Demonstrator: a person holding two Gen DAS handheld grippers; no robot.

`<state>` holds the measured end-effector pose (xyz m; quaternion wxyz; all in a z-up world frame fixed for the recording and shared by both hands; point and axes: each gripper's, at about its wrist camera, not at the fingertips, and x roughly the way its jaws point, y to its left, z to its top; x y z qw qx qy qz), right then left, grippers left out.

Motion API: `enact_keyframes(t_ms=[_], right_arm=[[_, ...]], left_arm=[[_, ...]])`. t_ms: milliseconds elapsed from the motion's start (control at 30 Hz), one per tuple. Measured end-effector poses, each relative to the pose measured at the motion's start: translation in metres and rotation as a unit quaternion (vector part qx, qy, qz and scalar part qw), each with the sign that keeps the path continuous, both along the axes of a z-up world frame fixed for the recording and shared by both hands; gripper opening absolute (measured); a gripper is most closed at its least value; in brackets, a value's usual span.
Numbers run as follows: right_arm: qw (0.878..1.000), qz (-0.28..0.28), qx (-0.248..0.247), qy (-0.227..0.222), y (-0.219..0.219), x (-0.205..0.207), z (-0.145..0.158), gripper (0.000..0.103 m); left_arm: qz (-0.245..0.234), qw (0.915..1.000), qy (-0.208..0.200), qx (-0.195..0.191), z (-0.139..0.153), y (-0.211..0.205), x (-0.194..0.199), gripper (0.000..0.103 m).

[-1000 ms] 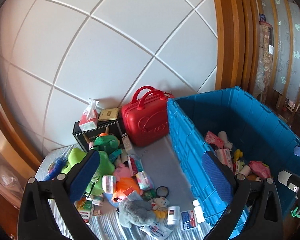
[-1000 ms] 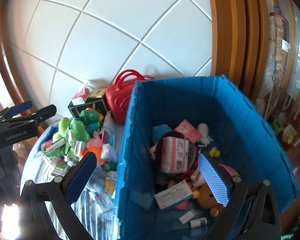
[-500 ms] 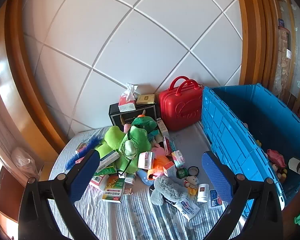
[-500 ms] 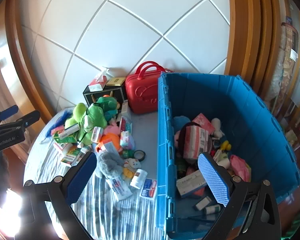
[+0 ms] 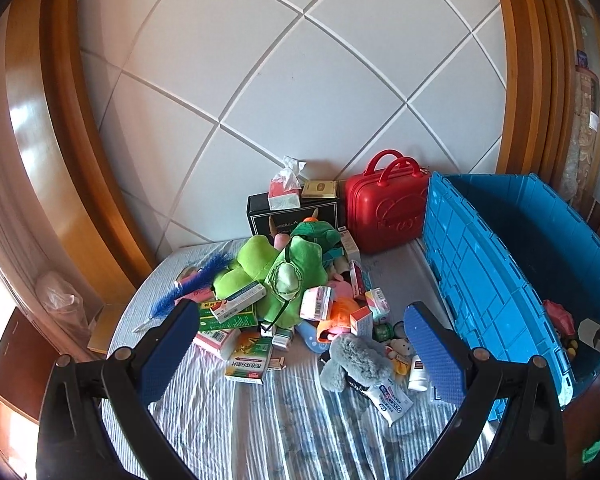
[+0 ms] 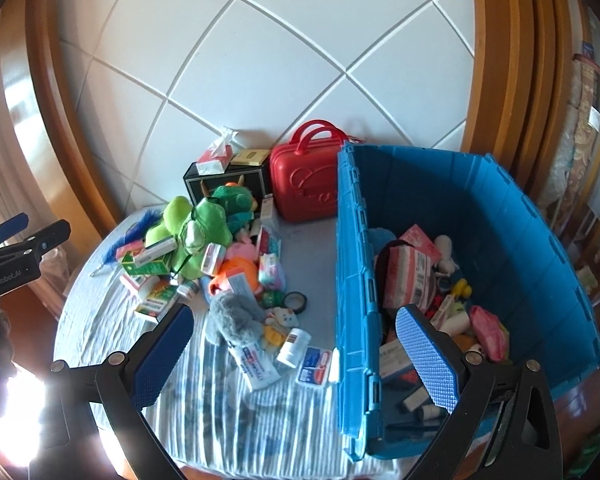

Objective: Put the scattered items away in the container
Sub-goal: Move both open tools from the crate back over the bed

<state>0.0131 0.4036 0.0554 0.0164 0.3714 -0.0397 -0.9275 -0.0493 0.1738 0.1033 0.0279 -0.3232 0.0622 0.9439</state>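
I am holding my left hand-held gripper (image 5: 296, 336) wide and empty above the striped bench (image 5: 260, 432), and my right hand-held gripper (image 6: 292, 340) equally wide and empty, straddling the crate (image 6: 540, 248) wall, likely so either can drop on the next pick. Nearest me are lying a white tube (image 6: 256, 362), its long axis running away and leftward, a small bottle (image 6: 294, 342) on its side, and a grey plush (image 6: 234, 316). Beyond, boxes (image 5: 248, 362) are leaning against the green plush (image 5: 296, 276) in one heap, left of the crate, which is already holding several items. At the back, a red case (image 5: 384, 212) and black box (image 5: 292, 216) are standing against the wall.
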Motion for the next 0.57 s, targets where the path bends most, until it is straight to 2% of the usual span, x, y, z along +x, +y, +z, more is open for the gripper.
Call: enact_keyframes(t_ms=[100,567], right_arm=[[1.0,0.0,0.001,-0.001,-0.002,0.001,-0.001,0.103],[1.0,0.008,0.002,-0.004,-0.003,0.009,-0.002,0.103]], left_arm=[[0.0,0.9999,-0.013,0.01,-0.003,-0.002,0.0,0.103],[0.016,0.9998,-0.007,0.011,-0.005,-0.004,0.013,0.103]])
